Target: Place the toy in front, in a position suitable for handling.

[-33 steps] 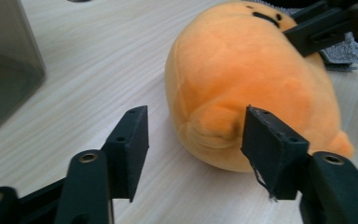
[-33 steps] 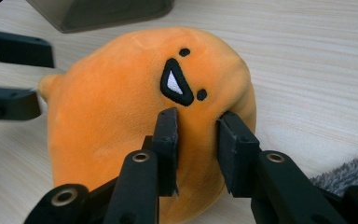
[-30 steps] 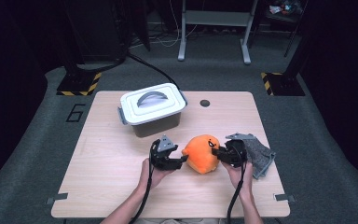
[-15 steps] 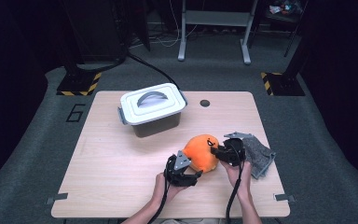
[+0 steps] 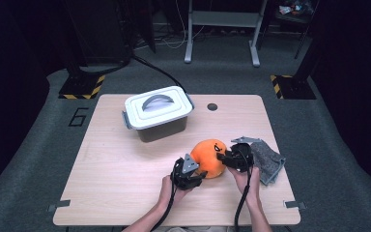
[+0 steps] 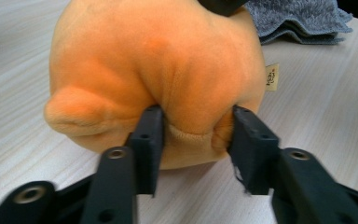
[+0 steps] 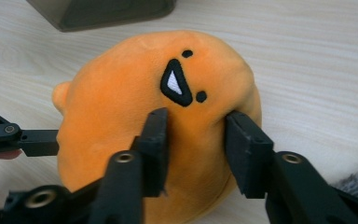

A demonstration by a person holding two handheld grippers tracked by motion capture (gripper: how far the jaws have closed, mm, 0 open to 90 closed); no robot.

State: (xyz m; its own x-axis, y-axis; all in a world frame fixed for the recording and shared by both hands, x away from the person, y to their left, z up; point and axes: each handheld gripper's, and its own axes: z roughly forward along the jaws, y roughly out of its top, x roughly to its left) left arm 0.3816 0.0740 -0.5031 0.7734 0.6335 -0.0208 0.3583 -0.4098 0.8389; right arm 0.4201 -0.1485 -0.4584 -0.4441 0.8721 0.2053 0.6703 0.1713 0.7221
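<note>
High view puts the plush lower right of center; my 2 grippers, left and right, pinch it (left just closing, right easing wider). Next, I'd lift together.

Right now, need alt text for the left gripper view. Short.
The left gripper has its two black jaws pinched into a fold at the base of an orange plush toy, which sits on a pale wood-grain table. A folded grey cloth lies behind the toy at the upper right.
</note>
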